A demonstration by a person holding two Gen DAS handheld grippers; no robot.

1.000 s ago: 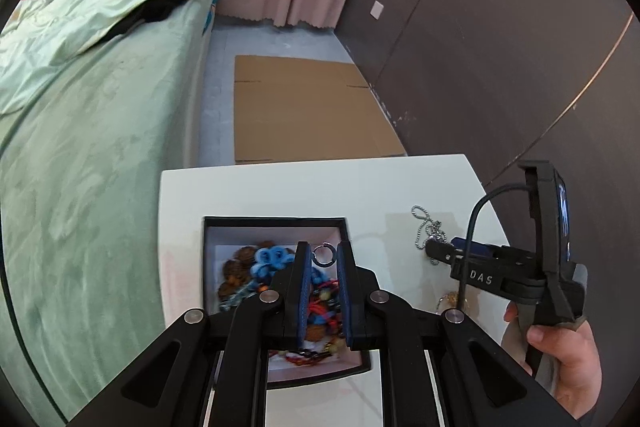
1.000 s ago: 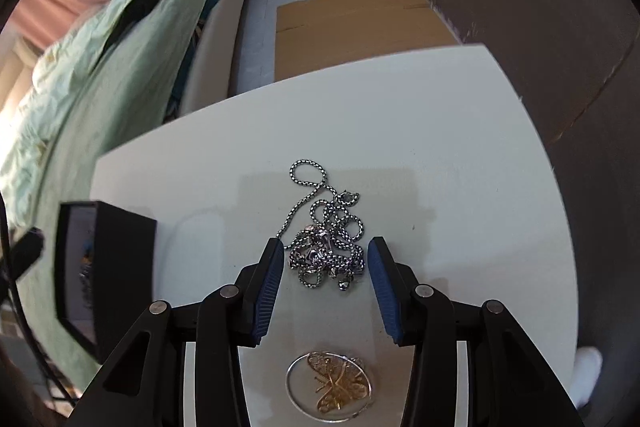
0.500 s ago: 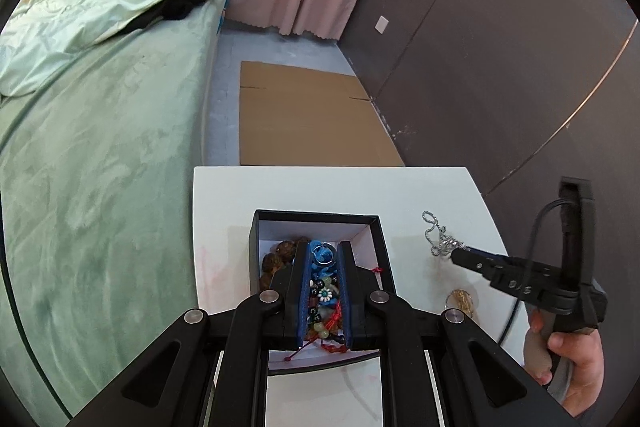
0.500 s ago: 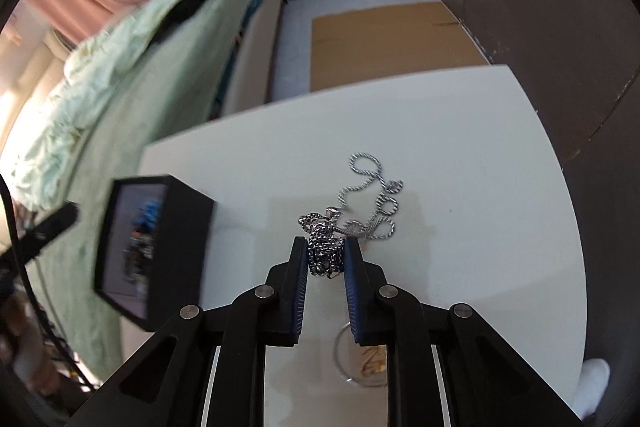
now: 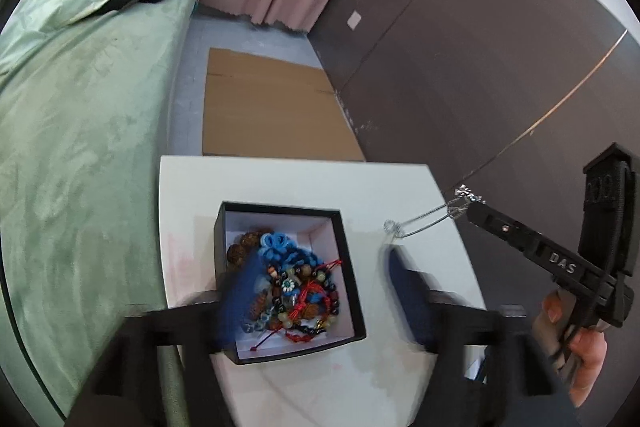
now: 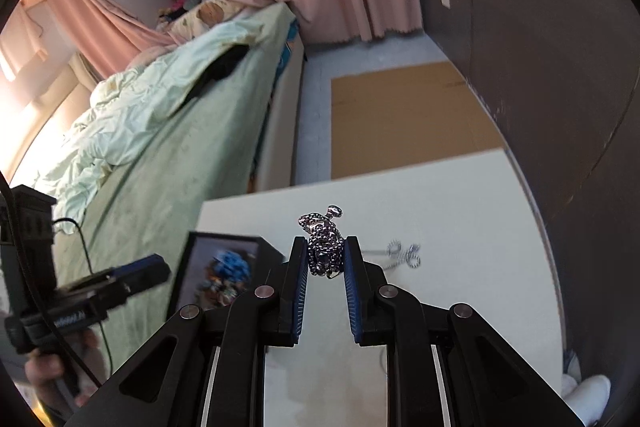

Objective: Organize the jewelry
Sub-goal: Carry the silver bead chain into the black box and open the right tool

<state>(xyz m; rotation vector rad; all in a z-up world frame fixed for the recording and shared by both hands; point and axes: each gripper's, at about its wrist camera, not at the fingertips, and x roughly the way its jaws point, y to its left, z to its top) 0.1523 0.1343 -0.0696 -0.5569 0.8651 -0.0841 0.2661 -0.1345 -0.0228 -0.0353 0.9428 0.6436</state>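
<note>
White table (image 6: 460, 211) by the bed | right gripper (image 6: 326, 259) pinches chain (image 6: 324, 247), tail dangling | left gripper (image 5: 316, 291) jaws opening, empty, over box (image 5: 348, 267) | risk: tail snags box rim, slips out

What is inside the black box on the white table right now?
The black box holds a tangle of beaded bracelets, a blue knotted cord piece, brown carved beads and red string. Whatever lies beneath the pile is covered, and a blurred finger hides the left edge.
</note>
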